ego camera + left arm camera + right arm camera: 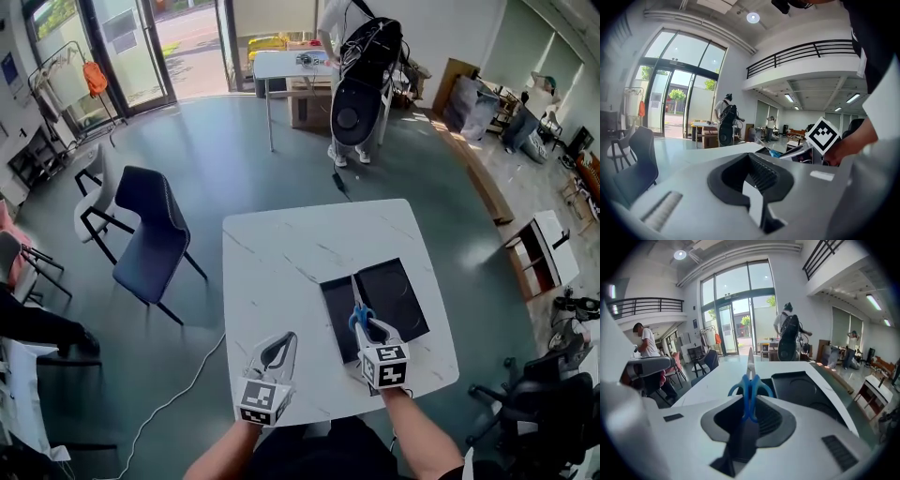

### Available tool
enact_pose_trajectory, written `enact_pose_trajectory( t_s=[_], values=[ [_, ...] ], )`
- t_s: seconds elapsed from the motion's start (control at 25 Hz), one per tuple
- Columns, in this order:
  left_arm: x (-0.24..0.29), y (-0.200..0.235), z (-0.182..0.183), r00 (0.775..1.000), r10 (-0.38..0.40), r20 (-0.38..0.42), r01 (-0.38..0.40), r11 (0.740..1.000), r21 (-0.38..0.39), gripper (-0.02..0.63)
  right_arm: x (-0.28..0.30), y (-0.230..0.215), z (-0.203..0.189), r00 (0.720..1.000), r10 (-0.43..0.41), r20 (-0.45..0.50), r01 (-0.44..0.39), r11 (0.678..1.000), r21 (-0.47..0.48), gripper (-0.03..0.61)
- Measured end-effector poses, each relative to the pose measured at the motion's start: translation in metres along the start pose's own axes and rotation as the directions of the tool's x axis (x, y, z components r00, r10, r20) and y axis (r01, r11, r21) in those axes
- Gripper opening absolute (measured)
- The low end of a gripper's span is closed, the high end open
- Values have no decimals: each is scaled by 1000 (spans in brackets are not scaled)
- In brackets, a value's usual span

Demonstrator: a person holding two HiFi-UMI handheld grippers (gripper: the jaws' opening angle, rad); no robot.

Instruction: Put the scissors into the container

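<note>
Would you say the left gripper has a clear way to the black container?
Probably yes: only bare table lies between the left gripper and the container, though the right gripper, holding the scissors, crowds its near side.

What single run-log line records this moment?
right gripper: shut on scissors | scissors: over container | left gripper: shut, empty

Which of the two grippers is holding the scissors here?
The right gripper: its jaws are clamped on the blue-handled scissors, blades pointing away from it. The left gripper has nothing between its jaws.
</note>
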State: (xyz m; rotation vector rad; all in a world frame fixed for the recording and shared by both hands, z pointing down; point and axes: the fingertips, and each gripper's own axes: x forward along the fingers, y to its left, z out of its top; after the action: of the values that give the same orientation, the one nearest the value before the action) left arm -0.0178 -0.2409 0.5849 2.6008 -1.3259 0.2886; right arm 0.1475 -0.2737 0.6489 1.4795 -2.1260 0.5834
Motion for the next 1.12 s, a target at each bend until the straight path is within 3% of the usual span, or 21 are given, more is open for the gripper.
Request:
enact_pose_trajectory(
  t_s=[0.4,0.84,1.12],
  values=[
    [-6,10,2,999,32,25,-32,999,-4,9,49,-3,-36,971,-40,-234,45,999,16,84],
    [-12,12,7,997,46,54,-44,998,-33,9,70,-6,-76,880,-33,-475,53,998,28,84],
    [-17,13,4,997,48,58,-45,998,-45,9,79,-7,-86,845,-37,-534,55,998,17,84]
  ],
)
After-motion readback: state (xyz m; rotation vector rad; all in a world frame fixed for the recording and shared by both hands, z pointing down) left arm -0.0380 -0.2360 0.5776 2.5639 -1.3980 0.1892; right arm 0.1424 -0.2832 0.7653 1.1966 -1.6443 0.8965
